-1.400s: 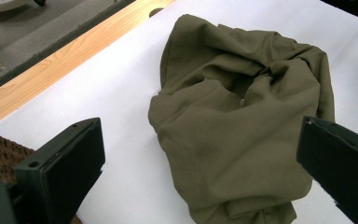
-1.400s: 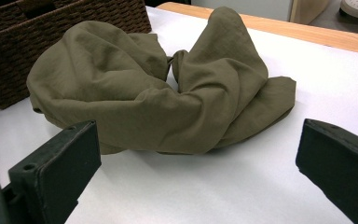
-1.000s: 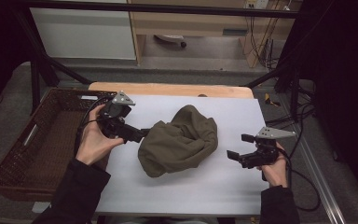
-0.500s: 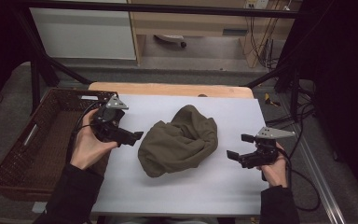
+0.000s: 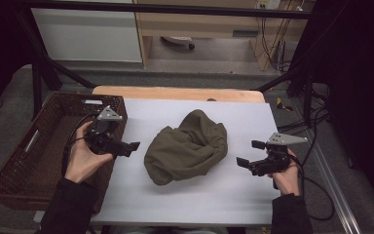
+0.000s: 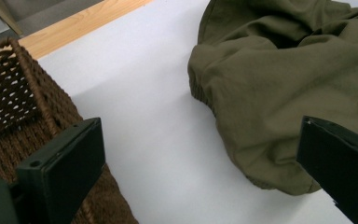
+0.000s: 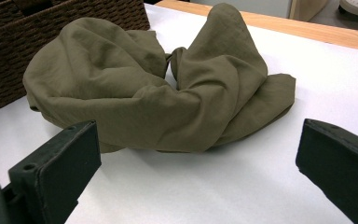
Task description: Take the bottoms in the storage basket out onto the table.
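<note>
A crumpled olive-green cloth (image 5: 187,146) lies in a heap on the middle of the white table (image 5: 199,200). My left gripper (image 5: 129,146) is held just left of it, over the table's left edge beside the wicker basket, with its jaws wide open and nothing between them. In the left gripper view the cloth (image 6: 284,93) lies ahead and to the right of the left gripper (image 6: 203,140). My right gripper (image 5: 250,153) hovers to the right of the cloth, open and apart from it. The right gripper view has the cloth (image 7: 158,93) straight ahead of the right gripper (image 7: 196,140).
A dark brown wicker basket (image 5: 14,170) stands against the table's left side, its wall close to my left hand (image 6: 9,93). It also shows behind the cloth (image 7: 51,18). A wooden strip (image 5: 175,92) borders the table's far edge. Cables hang at the right.
My left gripper has drawn back to the left, from the cloth's edge toward the basket. The cloth and the right gripper have stayed put.
</note>
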`<state>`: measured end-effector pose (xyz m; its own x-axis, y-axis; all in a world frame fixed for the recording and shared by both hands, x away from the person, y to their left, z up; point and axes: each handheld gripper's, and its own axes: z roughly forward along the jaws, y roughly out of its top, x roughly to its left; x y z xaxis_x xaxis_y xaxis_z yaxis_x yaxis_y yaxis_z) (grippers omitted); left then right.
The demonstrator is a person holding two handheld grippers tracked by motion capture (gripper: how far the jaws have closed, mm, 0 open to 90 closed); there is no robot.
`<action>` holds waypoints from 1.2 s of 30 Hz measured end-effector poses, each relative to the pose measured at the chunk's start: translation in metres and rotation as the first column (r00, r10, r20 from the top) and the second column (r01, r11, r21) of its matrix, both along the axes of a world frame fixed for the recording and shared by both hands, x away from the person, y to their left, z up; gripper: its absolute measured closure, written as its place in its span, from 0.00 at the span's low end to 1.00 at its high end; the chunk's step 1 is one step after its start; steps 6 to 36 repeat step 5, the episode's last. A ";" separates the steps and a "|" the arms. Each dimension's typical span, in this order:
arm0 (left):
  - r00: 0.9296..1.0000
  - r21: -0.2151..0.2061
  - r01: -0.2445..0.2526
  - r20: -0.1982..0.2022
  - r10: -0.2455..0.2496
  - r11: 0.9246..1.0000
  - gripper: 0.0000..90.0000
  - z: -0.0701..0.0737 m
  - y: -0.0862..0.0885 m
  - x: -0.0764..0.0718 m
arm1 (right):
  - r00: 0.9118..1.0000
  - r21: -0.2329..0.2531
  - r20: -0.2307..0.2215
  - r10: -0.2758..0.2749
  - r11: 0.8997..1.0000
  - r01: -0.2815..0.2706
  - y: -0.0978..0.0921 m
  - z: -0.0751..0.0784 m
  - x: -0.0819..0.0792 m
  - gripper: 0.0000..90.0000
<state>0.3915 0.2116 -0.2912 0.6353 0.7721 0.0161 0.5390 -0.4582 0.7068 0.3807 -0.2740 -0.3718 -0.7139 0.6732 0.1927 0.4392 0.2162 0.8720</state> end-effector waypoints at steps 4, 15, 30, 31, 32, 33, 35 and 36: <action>1.000 0.001 -0.009 -0.005 0.009 1.000 0.01 -0.005 0.006 -0.002 | 1.000 0.000 -0.002 0.000 1.000 0.000 0.000 0.000 0.000 0.01; 1.000 0.002 -0.007 -0.007 0.007 1.000 0.01 -0.006 0.008 -0.002 | 1.000 -0.001 -0.002 0.002 1.000 -0.002 0.000 0.000 0.000 0.01; 1.000 0.002 -0.007 -0.007 0.007 1.000 0.01 -0.006 0.008 -0.002 | 1.000 -0.001 -0.002 0.002 1.000 -0.002 0.000 0.000 0.000 0.01; 1.000 0.002 -0.007 -0.007 0.007 1.000 0.01 -0.006 0.008 -0.002 | 1.000 -0.001 -0.002 0.002 1.000 -0.002 0.000 0.000 0.000 0.01; 1.000 0.002 -0.007 -0.007 0.007 1.000 0.01 -0.006 0.008 -0.002 | 1.000 -0.001 -0.002 0.002 1.000 -0.002 0.000 0.000 0.000 0.01; 1.000 0.002 -0.007 -0.007 0.007 1.000 0.01 -0.006 0.008 -0.002 | 1.000 -0.001 -0.002 0.002 1.000 -0.002 0.000 0.000 0.000 0.01; 1.000 0.002 -0.007 -0.007 0.007 1.000 0.01 -0.006 0.008 -0.002 | 1.000 -0.001 -0.002 0.002 1.000 -0.002 0.000 0.000 0.000 0.01; 1.000 0.002 -0.007 -0.007 0.007 1.000 0.01 -0.006 0.008 -0.002 | 1.000 -0.001 -0.002 0.002 1.000 -0.002 0.000 0.000 0.000 0.01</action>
